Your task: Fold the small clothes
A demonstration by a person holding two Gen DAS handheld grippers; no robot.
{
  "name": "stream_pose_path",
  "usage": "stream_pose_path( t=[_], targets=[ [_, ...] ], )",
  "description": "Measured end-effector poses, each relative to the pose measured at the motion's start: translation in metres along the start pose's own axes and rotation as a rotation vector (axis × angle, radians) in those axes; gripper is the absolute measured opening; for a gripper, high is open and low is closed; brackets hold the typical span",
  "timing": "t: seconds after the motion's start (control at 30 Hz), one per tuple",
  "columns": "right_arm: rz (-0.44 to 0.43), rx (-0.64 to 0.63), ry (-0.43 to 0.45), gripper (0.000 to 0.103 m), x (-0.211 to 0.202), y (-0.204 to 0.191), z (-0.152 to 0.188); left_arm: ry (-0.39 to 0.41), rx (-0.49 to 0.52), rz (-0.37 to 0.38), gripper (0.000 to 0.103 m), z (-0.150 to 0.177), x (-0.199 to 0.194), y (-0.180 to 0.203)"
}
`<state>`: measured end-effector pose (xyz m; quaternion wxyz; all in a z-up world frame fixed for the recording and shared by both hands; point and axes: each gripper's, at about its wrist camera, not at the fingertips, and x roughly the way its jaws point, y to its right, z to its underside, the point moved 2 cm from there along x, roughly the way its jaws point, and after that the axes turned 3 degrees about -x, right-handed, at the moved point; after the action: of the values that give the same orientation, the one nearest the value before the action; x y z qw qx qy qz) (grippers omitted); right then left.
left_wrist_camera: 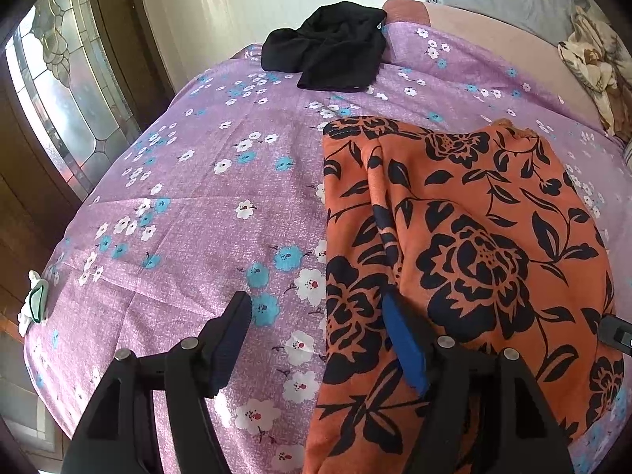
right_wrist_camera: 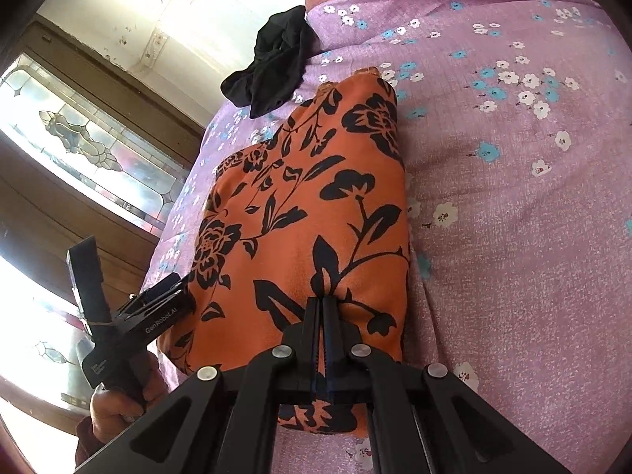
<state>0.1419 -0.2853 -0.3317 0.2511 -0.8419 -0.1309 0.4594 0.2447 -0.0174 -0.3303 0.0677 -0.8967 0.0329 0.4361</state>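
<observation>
Bedspread, lilac cotton with white and blue flower print [left_wrist_camera: 189, 205]: work surface, spread under and ahead of both claws.

Garment, orange cloth with black rose-and-leaf print [left_wrist_camera: 466, 237]: the task's piece in hand. Lies on the bedspread as a doubled, elongated panel, so judged partly folded; at least one more fold seems left. Its near edge sits between the closed fingers of the right claw [right_wrist_camera: 323, 308], clenched on the cloth. Its left margin lies under the right finger of the left claw [left_wrist_camera: 318, 335], which stands released, jaws wide, gripping nothing.

Garment, black, crumpled soft fabric [left_wrist_camera: 328, 51]: well ahead of both claws, at the far edge of the bedspread, unfolded; judged still to do.

Item, small white-and-green [left_wrist_camera: 33, 302]: far left of the left claw, at the bedspread's edge; too small to identify.

View differences: the left wrist view shows the open jaws, a lengthwise crease in the orange cloth and the small item; the right wrist view alone shows the pinch on the hem, the panel's right edge, and the left claw's body with the person's hand [right_wrist_camera: 118, 399] around its handle.
</observation>
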Motion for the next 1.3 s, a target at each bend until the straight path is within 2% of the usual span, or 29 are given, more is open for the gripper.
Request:
stream_pose_path(
  t=[0.43, 0.5, 0.63, 0.67, 0.73, 0.8, 1.07, 1.2, 1.3],
  targets=[
    [-0.013, 0.027, 0.006, 0.005, -0.006, -0.002, -0.001, 0.003, -0.020, -0.009, 0.077, 0.001, 0.000, -0.005],
    [-0.001, 0.004, 0.017, 0.006, -0.012, -0.008, -0.006, 0.005, -0.018, -0.013, 0.077, 0.000, -0.002, -0.005],
    [0.046, -0.076, 0.111, 0.008, -0.021, -0.025, -0.018, 0.012, -0.009, -0.023, 0.077, -0.001, -0.002, -0.003],
    [0.060, -0.065, 0.116, 0.008, -0.017, -0.023, -0.021, 0.014, -0.007, -0.025, 0.077, -0.001, -0.002, -0.002],
    [0.082, -0.021, 0.071, 0.006, 0.000, -0.013, -0.022, 0.015, -0.003, -0.026, 0.077, -0.001, -0.002, -0.001],
    [0.068, 0.002, 0.060, 0.006, 0.010, -0.006, -0.021, 0.016, -0.003, -0.024, 0.077, -0.001, -0.001, -0.002],
    [0.049, 0.010, 0.052, 0.006, 0.000, -0.008, -0.022, 0.014, -0.005, -0.019, 0.077, 0.000, -0.002, -0.003],
    [0.035, 0.005, 0.074, 0.008, -0.012, -0.011, -0.023, 0.010, -0.009, -0.007, 0.077, 0.001, -0.003, -0.004],
    [0.024, 0.047, 0.096, 0.008, -0.018, -0.004, -0.025, 0.007, -0.010, 0.001, 0.078, 0.001, -0.003, -0.006]
  ],
)
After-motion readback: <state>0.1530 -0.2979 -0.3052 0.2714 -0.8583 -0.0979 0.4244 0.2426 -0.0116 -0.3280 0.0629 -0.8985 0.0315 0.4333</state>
